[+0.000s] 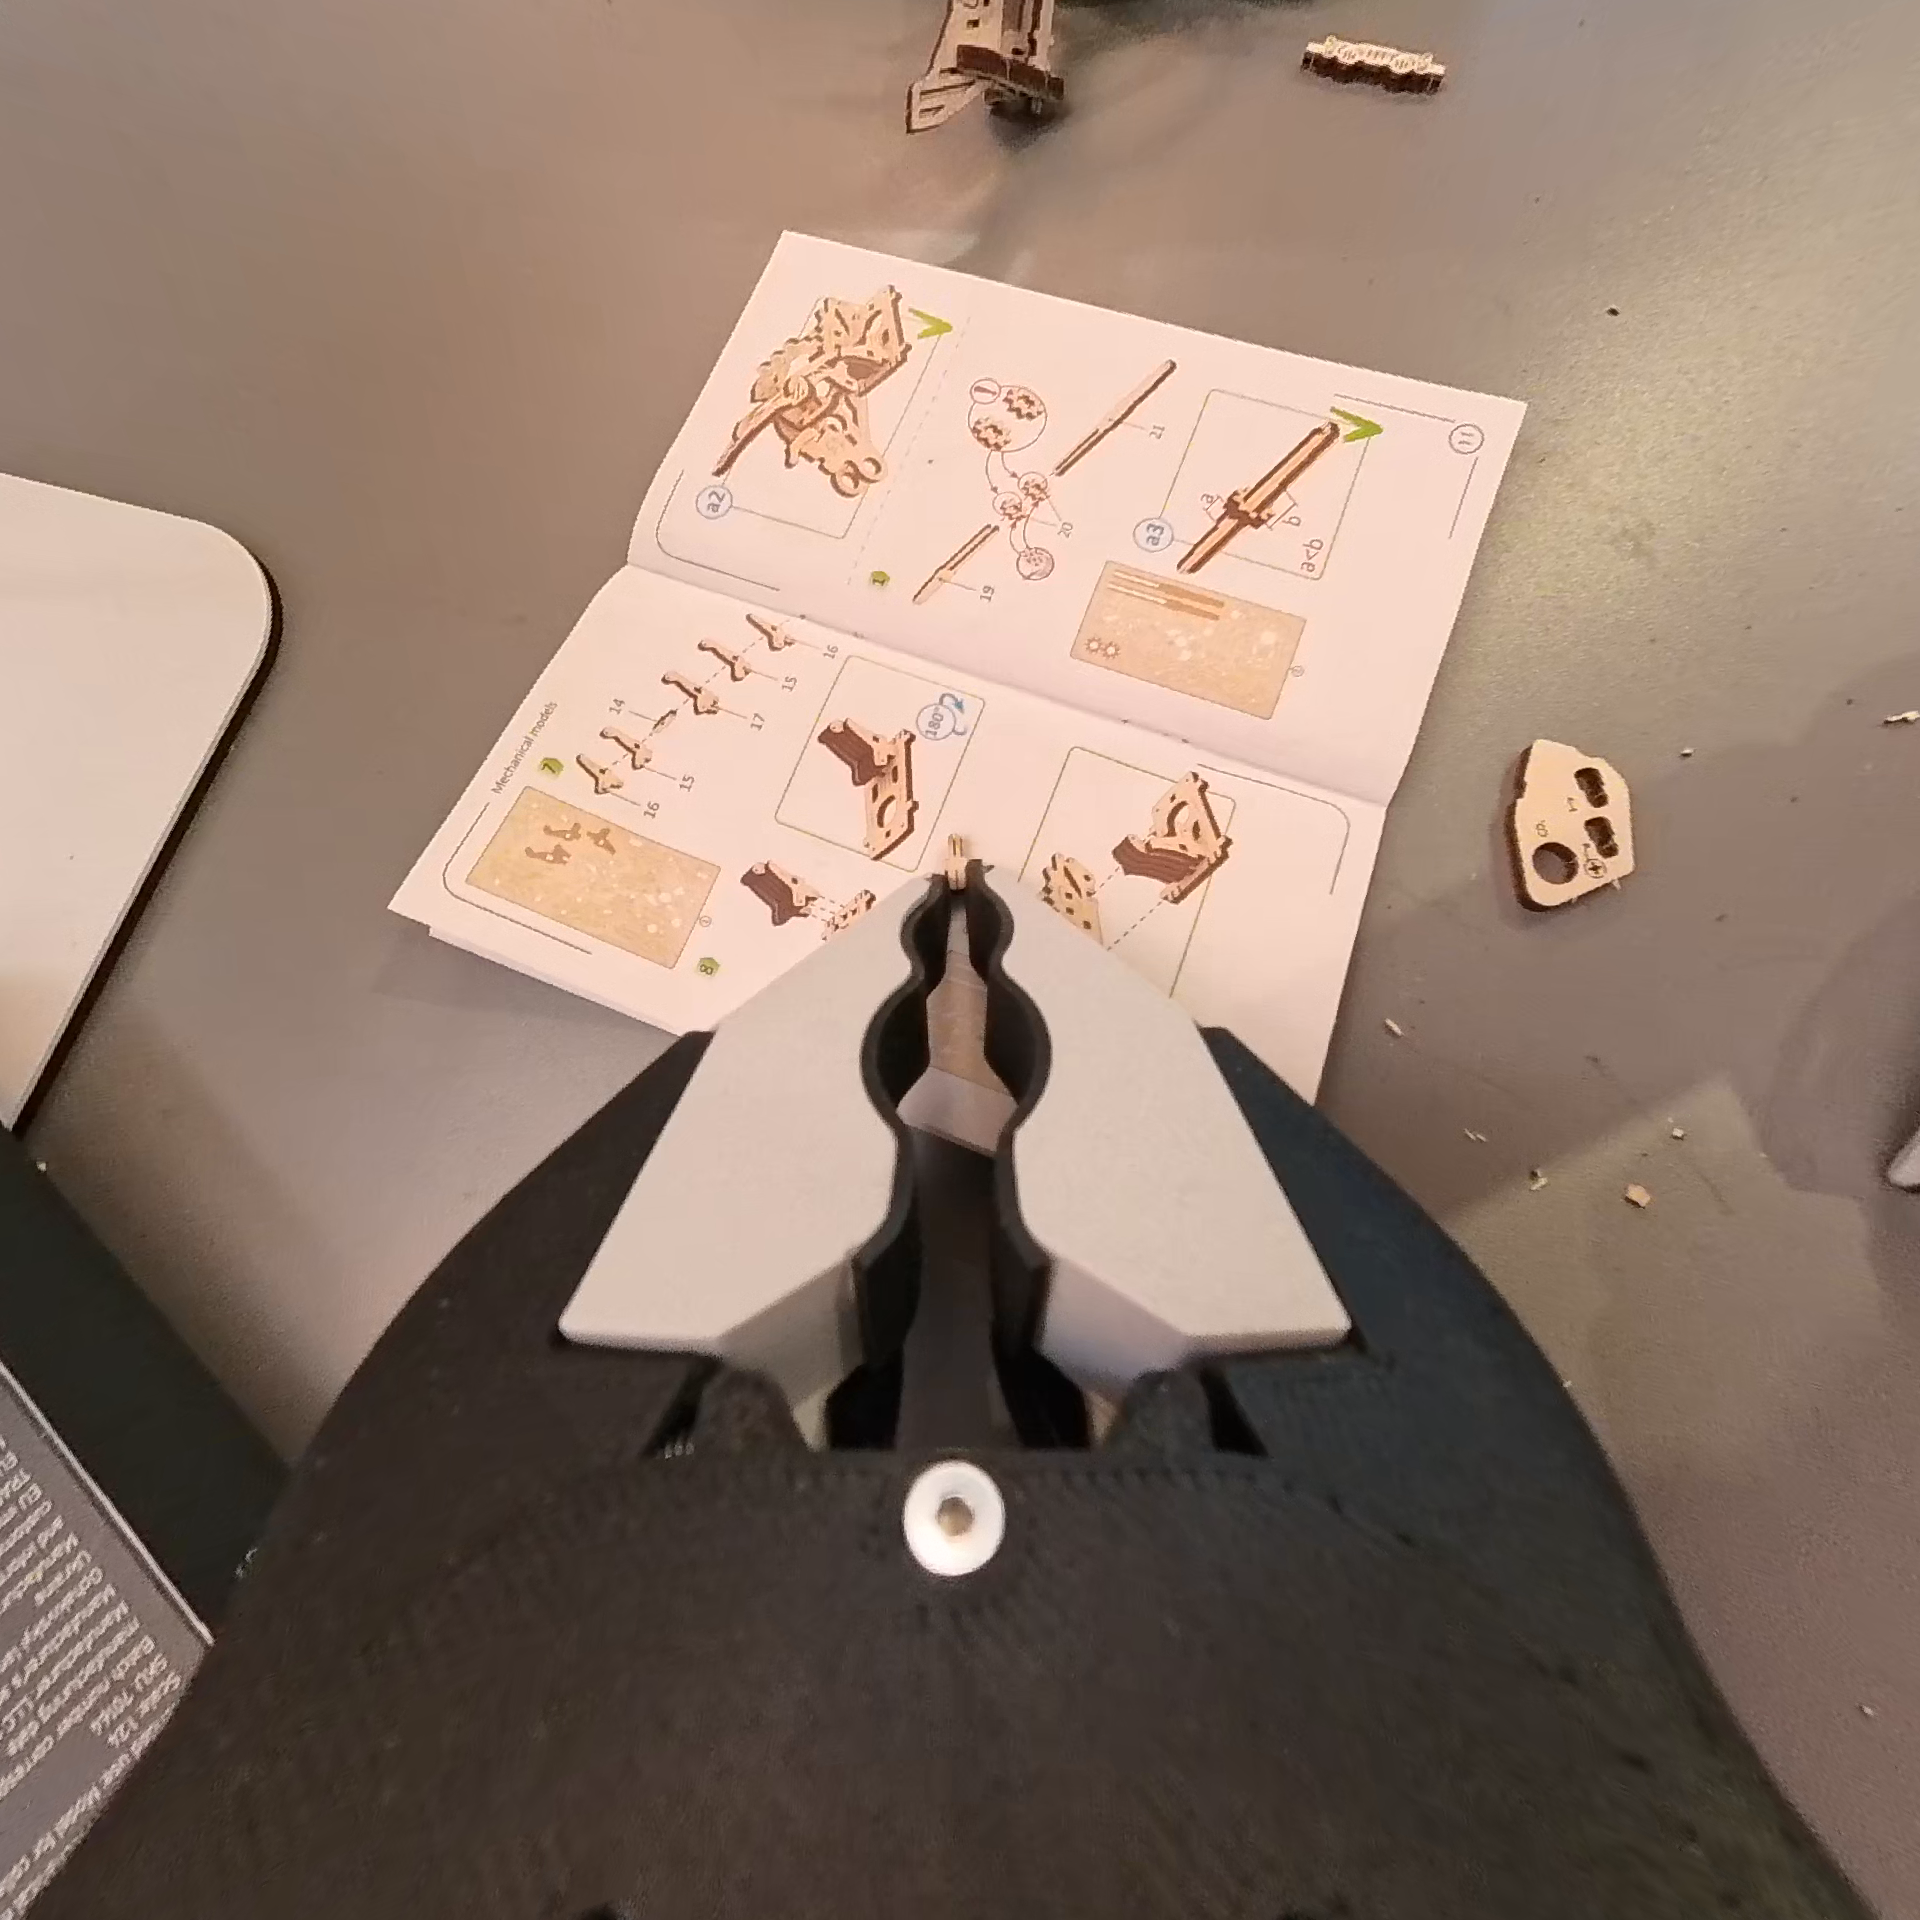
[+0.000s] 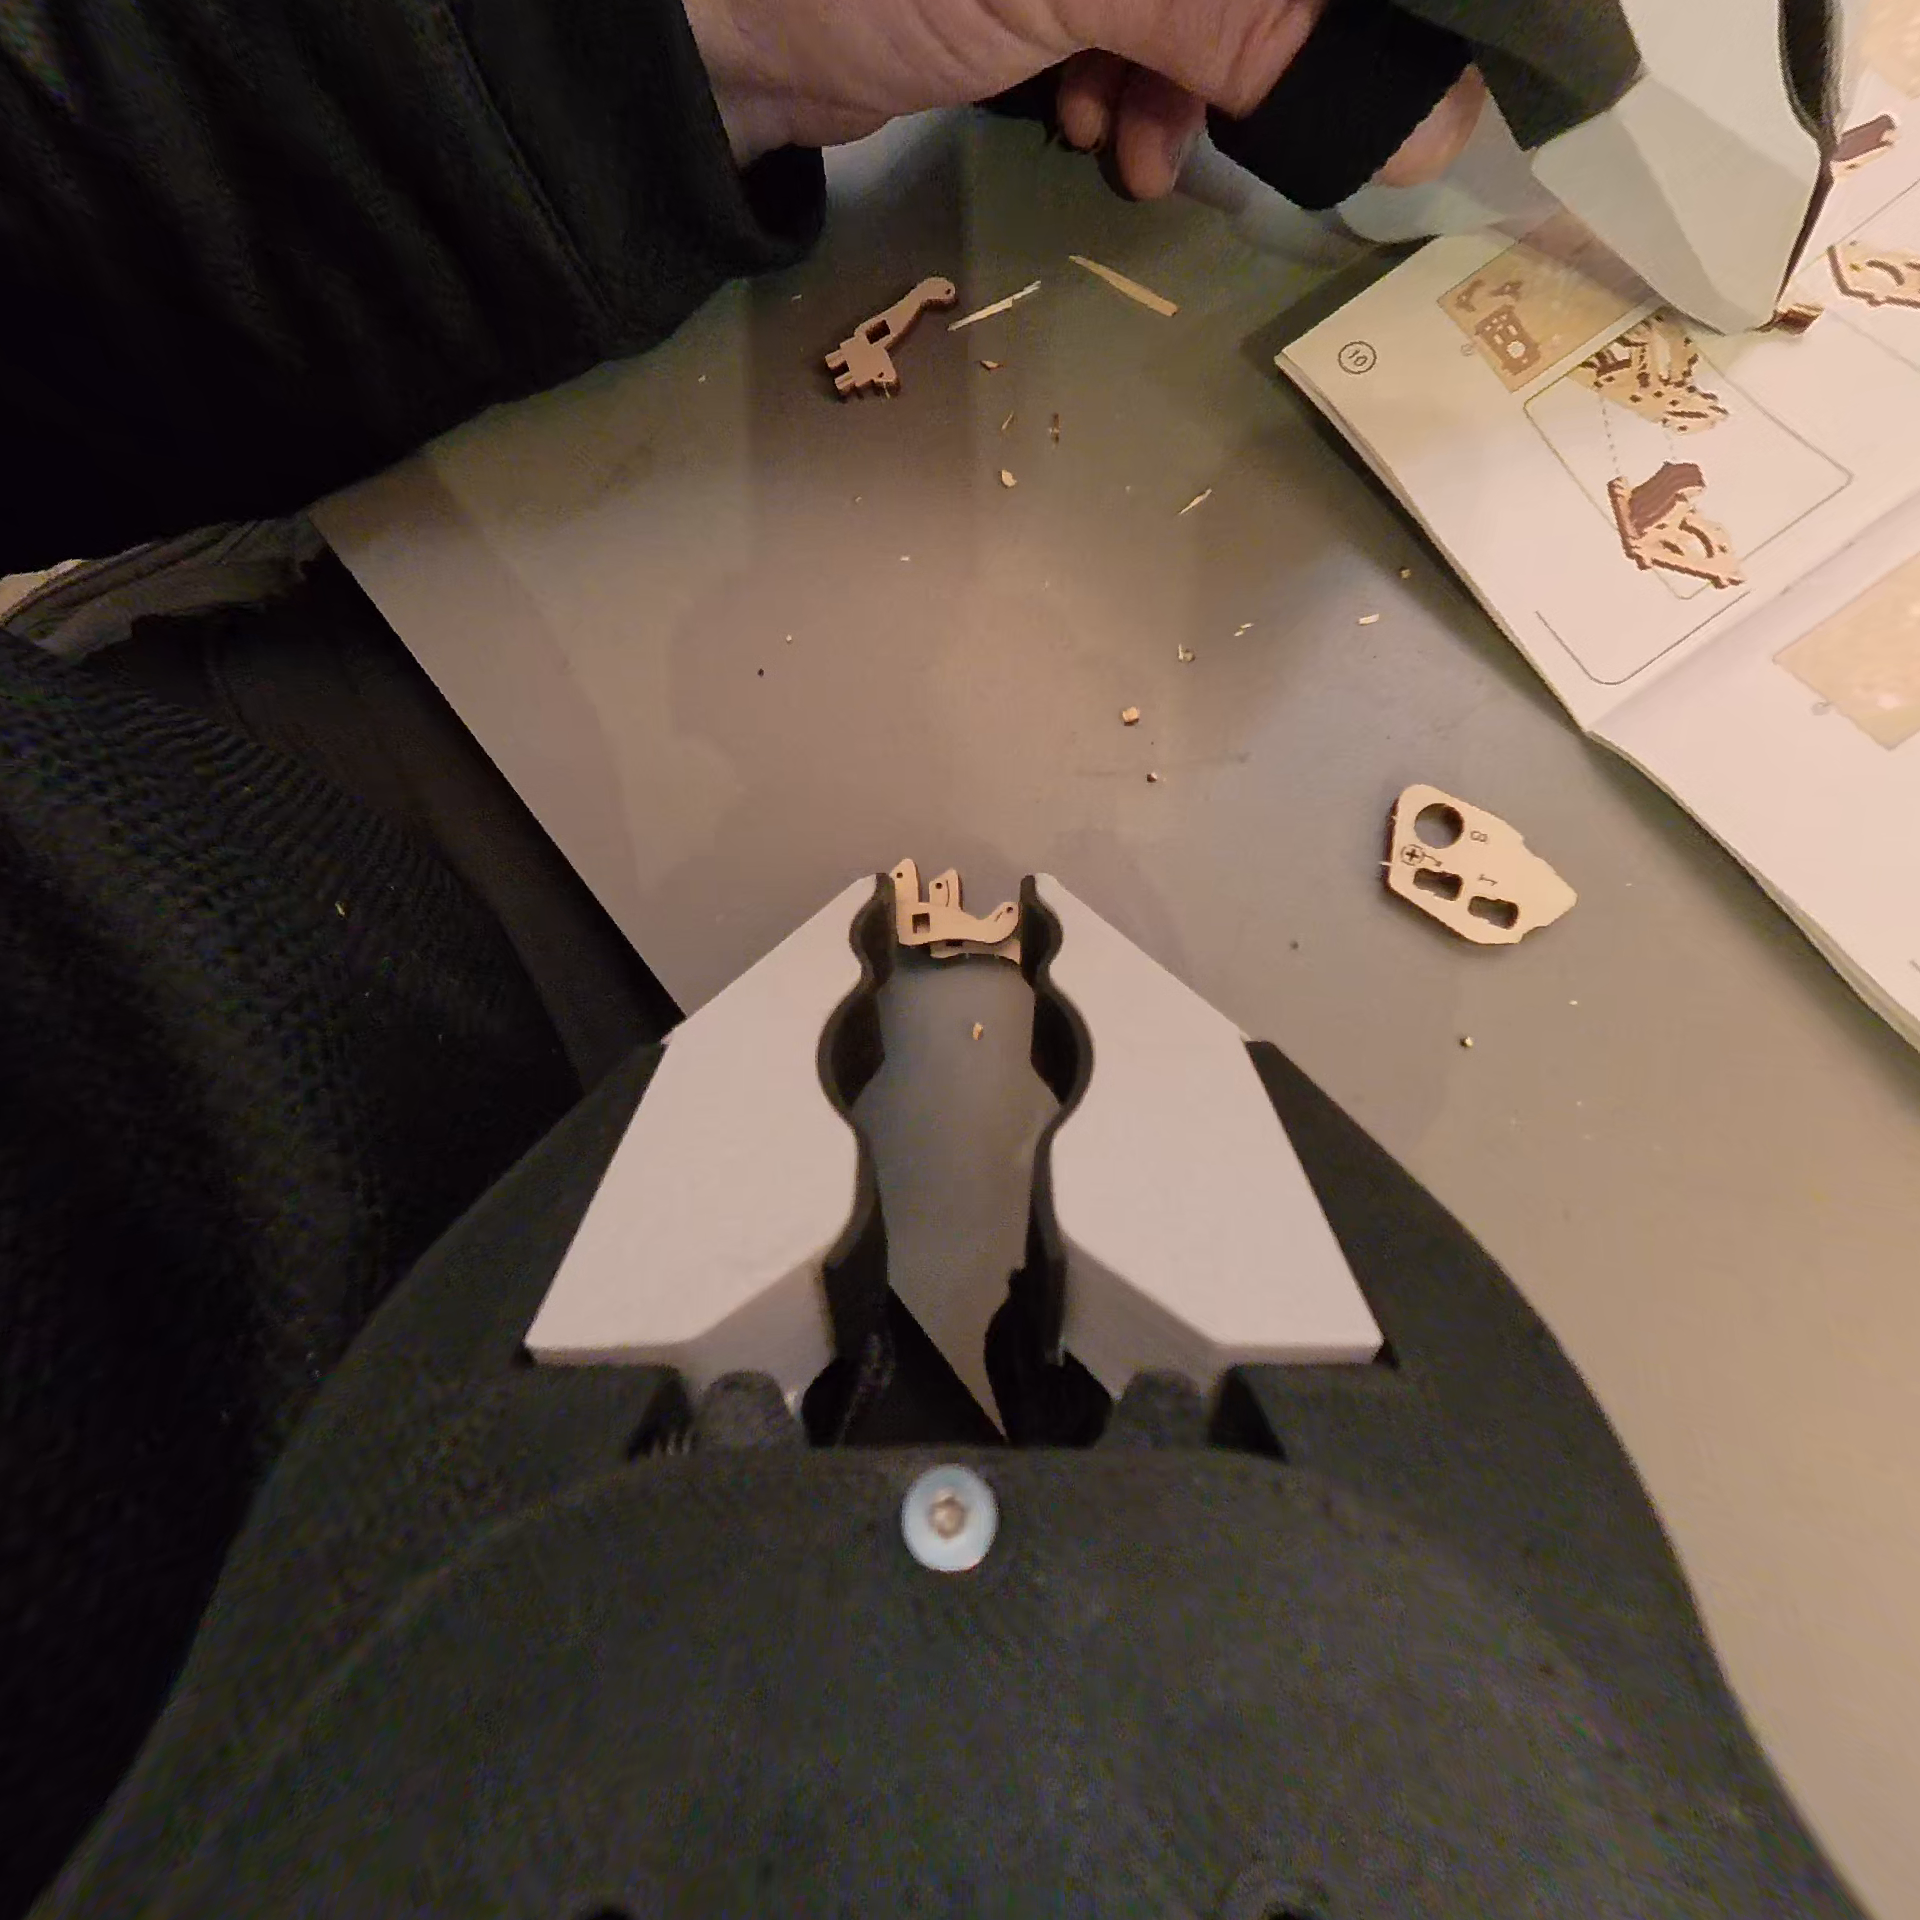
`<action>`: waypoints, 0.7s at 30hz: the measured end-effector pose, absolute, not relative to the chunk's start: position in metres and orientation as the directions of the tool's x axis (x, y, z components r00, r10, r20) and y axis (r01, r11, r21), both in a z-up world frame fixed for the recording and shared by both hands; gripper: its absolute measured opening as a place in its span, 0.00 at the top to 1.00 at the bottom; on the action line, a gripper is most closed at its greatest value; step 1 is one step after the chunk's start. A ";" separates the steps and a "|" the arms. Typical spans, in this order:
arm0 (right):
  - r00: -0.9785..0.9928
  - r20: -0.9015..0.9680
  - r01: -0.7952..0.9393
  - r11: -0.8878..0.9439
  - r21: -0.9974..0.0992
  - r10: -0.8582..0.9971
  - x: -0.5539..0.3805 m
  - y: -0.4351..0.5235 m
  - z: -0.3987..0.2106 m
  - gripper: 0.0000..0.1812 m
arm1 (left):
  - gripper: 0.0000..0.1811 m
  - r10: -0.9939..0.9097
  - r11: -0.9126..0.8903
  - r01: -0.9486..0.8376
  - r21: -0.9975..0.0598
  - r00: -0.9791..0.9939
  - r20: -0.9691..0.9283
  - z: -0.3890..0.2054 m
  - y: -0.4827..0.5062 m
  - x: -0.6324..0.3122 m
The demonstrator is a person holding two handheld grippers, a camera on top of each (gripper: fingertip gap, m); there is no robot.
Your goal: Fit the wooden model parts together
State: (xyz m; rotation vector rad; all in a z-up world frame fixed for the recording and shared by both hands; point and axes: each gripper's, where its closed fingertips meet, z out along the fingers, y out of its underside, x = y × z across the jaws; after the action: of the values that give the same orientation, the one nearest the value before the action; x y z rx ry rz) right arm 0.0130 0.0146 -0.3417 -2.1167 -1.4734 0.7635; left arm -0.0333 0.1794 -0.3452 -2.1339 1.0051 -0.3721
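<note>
My left gripper (image 1: 957, 881) is shut on a thin wooden pin (image 1: 956, 854) whose tip sticks out past the fingertips, held above the open instruction booklet (image 1: 966, 665). My right gripper (image 2: 956, 904) is shut on a small flat wooden lever part (image 2: 948, 920), seemingly two thin pieces stacked, held above the grey table near its edge. A flat wooden plate with a round hole and two slots (image 1: 1574, 826) lies on the table right of the booklet; it also shows in the right wrist view (image 2: 1470, 881). Another lever piece (image 2: 883, 338) lies farther off.
A partly built wooden model (image 1: 992, 62) and a small toothed wooden strip (image 1: 1374, 60) lie at the far edge. A white board (image 1: 114, 748) and a dark box (image 1: 83, 1475) sit at left. A person's hand (image 2: 997, 62) holds the other gripper (image 2: 1704, 177) over the booklet (image 2: 1662, 499). Wood chips are scattered about.
</note>
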 end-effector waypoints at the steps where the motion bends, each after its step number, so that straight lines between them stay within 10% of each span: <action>1: 0.279 -0.182 0.694 -0.329 -0.641 0.943 0.013 0.015 -0.341 0.89 | 0.99 -0.757 -0.423 -0.544 -0.725 0.652 -0.047 -0.345 0.179 -0.033; 21: 0.316 -0.189 0.669 -0.360 -0.650 0.930 0.017 0.022 -0.342 0.88 | 0.99 -0.757 -0.423 -0.544 -0.725 0.652 -0.047 -0.345 0.180 -0.033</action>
State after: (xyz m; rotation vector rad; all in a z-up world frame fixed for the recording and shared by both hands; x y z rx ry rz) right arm 0.0170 0.0216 -0.3418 -2.1311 -1.4129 0.7607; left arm -0.0329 0.1803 -0.3455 -2.1337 1.0051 -0.3719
